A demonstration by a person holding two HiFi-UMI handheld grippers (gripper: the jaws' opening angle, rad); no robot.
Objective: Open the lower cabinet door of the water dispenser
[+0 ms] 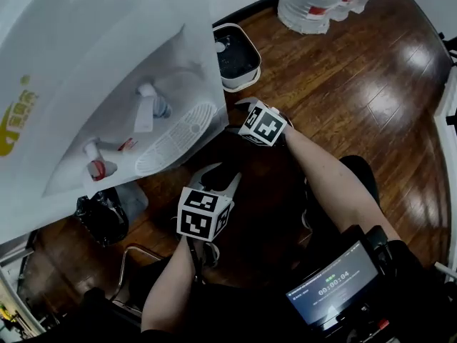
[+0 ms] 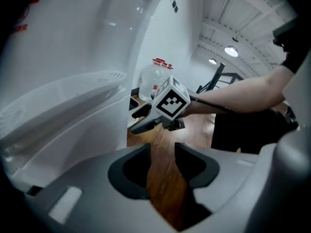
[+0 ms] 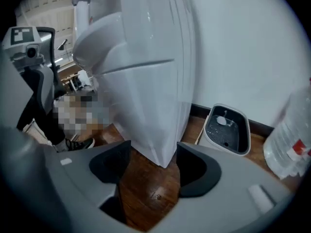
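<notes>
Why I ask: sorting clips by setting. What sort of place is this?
Probably an indoor hall or workspace: a white water dispenser on wood flooring, packed water bottles nearby, and a high ceiling with round lamps.

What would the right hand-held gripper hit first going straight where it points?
Probably the lower corner of the dispenser, framed between the open jaws of the right hand-held gripper; depth is unclear, so possibly the floor below it.
</notes>
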